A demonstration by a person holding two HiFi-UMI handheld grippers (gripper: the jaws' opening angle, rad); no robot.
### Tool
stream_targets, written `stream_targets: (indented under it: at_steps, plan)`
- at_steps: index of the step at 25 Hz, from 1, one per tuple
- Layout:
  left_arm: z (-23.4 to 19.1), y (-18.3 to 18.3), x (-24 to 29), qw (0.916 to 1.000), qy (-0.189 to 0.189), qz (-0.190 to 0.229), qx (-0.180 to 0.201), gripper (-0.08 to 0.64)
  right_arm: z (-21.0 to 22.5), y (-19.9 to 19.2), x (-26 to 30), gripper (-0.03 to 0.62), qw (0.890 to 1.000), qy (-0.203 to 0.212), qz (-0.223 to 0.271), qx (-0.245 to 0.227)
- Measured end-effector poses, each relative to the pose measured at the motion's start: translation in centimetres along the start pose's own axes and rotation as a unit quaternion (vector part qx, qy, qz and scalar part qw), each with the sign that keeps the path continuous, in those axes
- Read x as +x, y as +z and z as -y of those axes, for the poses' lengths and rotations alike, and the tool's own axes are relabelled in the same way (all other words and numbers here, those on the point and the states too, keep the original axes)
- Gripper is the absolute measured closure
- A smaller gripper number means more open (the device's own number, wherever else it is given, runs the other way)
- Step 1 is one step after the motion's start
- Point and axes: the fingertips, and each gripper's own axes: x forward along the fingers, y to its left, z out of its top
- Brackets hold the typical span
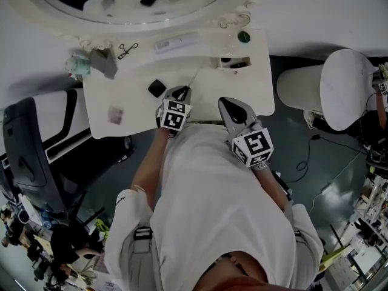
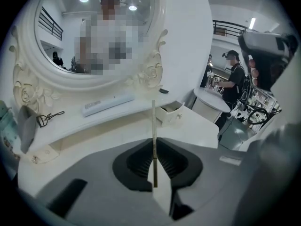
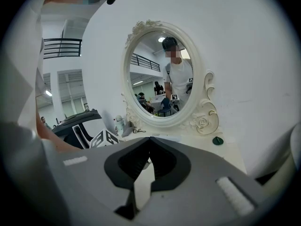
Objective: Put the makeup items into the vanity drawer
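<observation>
My left gripper [image 1: 181, 92] [image 2: 154, 140] is shut on a thin pale makeup pencil [image 2: 154, 121] [image 1: 194, 77], which sticks out straight from the jaws, lifted above the white vanity top [image 1: 133, 105]. Ahead and right of the pencil tip the small vanity drawer [image 1: 233, 62] [image 2: 172, 113] stands open. A black compact [image 1: 157, 88] lies just left of this gripper. On the back shelf are an eyelash curler [image 1: 127, 50] [image 2: 49, 118], a long white tube [image 1: 177, 42] [image 2: 108, 103] and a green round lid [image 1: 244, 37] [image 3: 217, 141]. My right gripper [image 1: 226, 103] [image 3: 149, 138] hovers shut and empty at the front edge.
An oval mirror [image 1: 139, 5] [image 3: 162, 76] with a carved frame backs the vanity. A grey pouch [image 1: 106, 62] and a teal item [image 1: 79, 65] sit at the left end. A white round stool [image 1: 339, 86] stands to the right, a black chair [image 1: 24, 150] to the left.
</observation>
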Motion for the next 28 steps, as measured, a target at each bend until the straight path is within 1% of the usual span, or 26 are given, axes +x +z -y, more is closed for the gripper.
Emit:
stream_targets:
  at_steps: [5, 11, 16, 19, 22, 28]
  plan:
    - [2.0, 2.4, 0.6, 0.9997, -0.022, 0.008, -0.004, 0.525, 1.4, 0.3, -1.1, 0.585, 1.000, -0.006, 0.007, 0.009]
    - [4.8, 4.6, 3.1, 0.9988, -0.046, -0.001, 0.018, 0.525, 4.1, 0.2, -3.3, 0.584, 0.999, -0.037, 0.015, 0.027]
    - [6.8, 5.5, 5.7, 0.9969, -0.064, -0.024, 0.039, 0.525, 6.5, -0.2, -5.1, 0.585, 0.996, -0.071, 0.019, 0.043]
    - [7.7, 5.6, 7.1, 0.9950, -0.075, -0.050, 0.043, 0.525, 7.5, -0.7, -6.1, 0.585, 0.994, -0.090, 0.017, 0.053]
    - [7.9, 5.6, 8.5, 0.9932, -0.075, -0.072, 0.054, 0.525, 8.4, -1.3, -6.9, 0.584, 0.992, -0.109, 0.015, 0.065]
    - [8.1, 5.6, 11.4, 0.9893, -0.074, -0.109, 0.062, 0.525, 10.3, -2.5, -8.2, 0.584, 0.986, -0.143, 0.007, 0.082]
